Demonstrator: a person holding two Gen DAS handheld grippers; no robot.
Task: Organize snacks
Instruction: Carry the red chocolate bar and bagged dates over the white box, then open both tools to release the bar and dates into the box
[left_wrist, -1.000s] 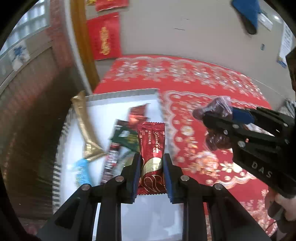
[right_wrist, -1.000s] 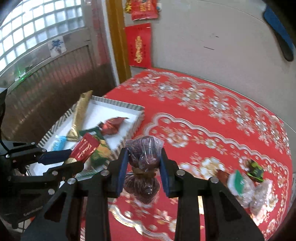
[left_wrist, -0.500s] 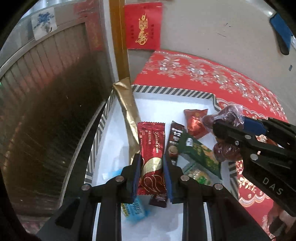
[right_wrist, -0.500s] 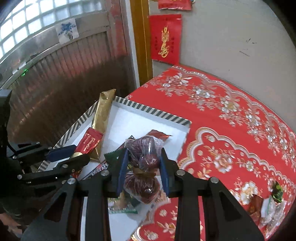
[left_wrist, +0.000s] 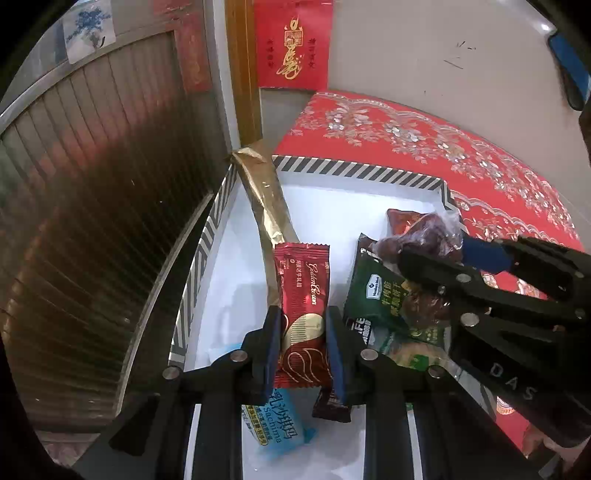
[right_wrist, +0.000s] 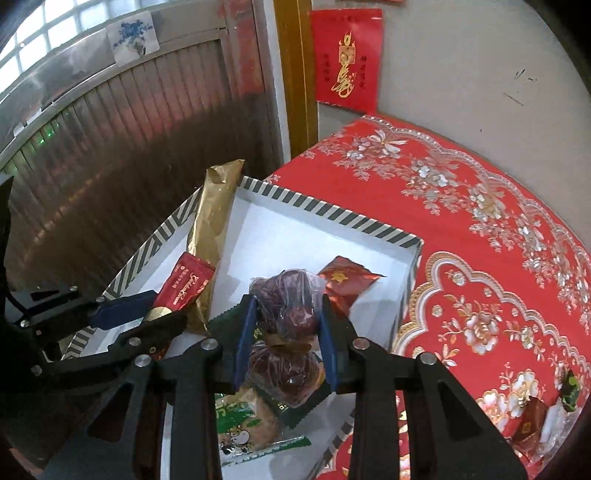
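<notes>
the red wrapper (left_wrist: 302, 314) clamped in the left gripper (left_wrist: 301, 345) reads "golden crown" in gold script, with a column of small chinese characters beside it that are too fine to make out. the blue packet (left_wrist: 275, 421) below it carries "sachima" and large white chinese characters. white letters "das" stand on the black body of the right gripper (left_wrist: 513, 376). the green packet (left_wrist: 380, 295) shows a round white logo and yellow chinese characters, not legible. the red wall hanging (left_wrist: 291, 44) bears gold calligraphy and two small gold columns.
</notes>
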